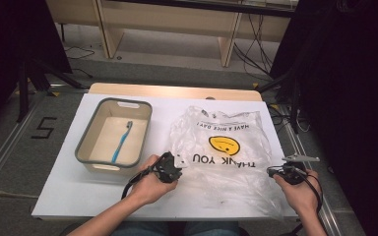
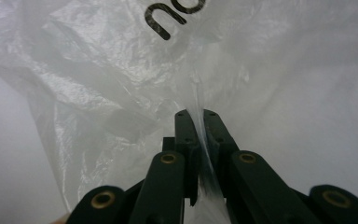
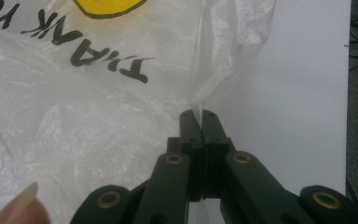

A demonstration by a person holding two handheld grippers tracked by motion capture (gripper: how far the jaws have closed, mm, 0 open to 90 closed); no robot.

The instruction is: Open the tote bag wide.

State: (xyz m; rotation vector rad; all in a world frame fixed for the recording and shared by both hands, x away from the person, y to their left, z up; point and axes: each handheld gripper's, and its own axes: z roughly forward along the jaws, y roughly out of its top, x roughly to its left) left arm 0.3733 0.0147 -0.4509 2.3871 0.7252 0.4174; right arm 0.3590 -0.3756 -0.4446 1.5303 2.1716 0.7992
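From above, we see the plastic bag (image 1: 224,150) spread flat on the white table (image 1: 69,182), the left gripper (image 1: 170,167) at its near-left edge and the right gripper (image 1: 290,173) at its near-right edge. In the left gripper view, our jaws pinch a fold of bag film. In the right gripper view (a fingertip (image 3: 21,203) intrudes), the jaws clamp the bag's edge.

Bin (image 1: 86,142) beside bag (image 1: 226,167), left.

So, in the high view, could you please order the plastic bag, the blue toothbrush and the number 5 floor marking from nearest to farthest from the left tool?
1. Plastic bag: pinched in the left tool.
2. Blue toothbrush: to its left, inside the bin.
3. Number 5 marking: far left, on the floor.
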